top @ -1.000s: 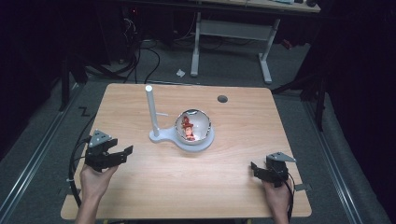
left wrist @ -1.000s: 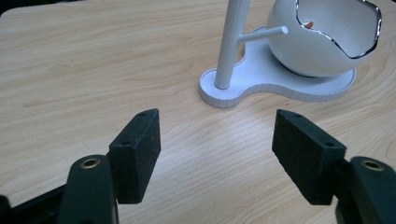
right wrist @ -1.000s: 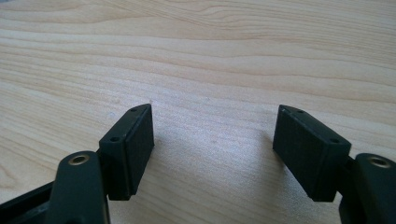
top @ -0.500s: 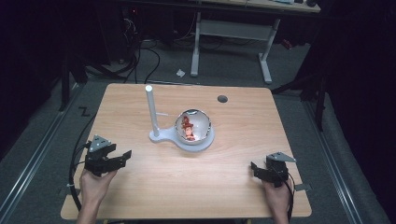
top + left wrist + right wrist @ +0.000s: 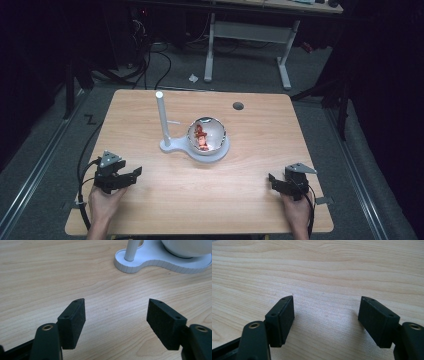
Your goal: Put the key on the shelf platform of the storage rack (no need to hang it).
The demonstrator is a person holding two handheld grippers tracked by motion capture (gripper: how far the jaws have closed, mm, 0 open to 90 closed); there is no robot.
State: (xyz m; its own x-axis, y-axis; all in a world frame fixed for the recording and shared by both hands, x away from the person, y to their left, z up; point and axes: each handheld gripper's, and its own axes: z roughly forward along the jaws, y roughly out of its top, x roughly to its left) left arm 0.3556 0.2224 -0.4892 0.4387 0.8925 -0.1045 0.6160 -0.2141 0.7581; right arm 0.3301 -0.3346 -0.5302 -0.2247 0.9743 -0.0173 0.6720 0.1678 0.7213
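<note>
Lowering our left hand-held gripper (image 5: 131,175) toward the desk (image 5: 250,210), we kept both jaws wide and empty; the right hand-held gripper (image 5: 274,181) rested, well short of the white stand (image 5: 172,146).

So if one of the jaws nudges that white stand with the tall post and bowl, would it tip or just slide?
The white stand would probably slide rather than tip: its base is broad and flat on the smooth wooden table. A push high on the post looks likelier to rock it. The shiny bowl may be slippery to grip.
</note>
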